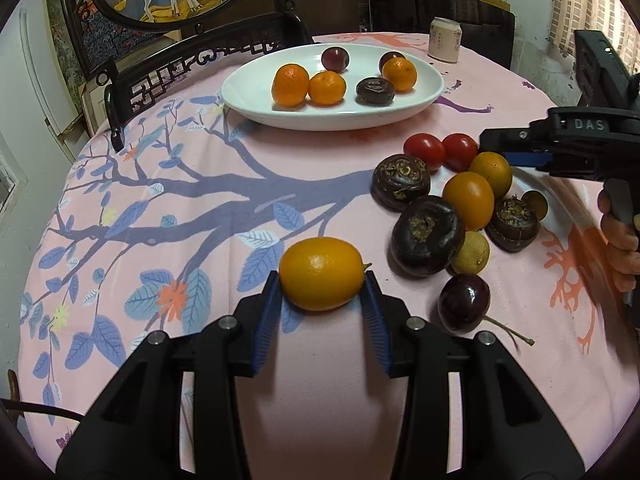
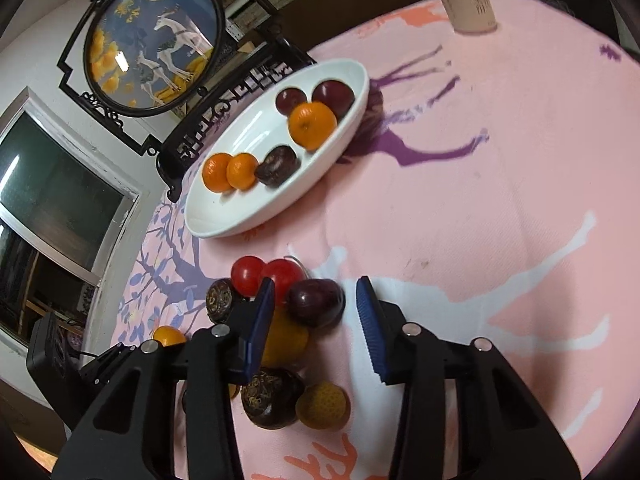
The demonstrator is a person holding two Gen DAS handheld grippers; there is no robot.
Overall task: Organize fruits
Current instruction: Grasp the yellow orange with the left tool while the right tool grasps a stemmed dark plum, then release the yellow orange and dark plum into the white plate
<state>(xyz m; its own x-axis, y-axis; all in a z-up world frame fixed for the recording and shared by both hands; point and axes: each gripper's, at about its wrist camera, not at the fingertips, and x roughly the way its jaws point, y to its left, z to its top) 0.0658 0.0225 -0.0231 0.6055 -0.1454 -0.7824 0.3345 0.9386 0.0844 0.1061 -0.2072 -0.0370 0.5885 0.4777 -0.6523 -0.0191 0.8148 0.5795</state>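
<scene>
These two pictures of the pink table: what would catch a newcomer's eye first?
Probably the yellow-orange kumquat pinched between the left gripper's blue pads, close to the camera on the flowered tablecloth. Next, the white plate farther back, holding oranges and dark fruit. In the right wrist view, a dark plum sits between the right gripper's open jaws beside a heap of loose fruit.

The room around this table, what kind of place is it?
Probably a home, perhaps a dining corner. A round table under a pink tablecloth printed with branches holds a white plate of fruit. Behind it stand a carved dark wooden stand with a round deer painting, and a window.
</scene>
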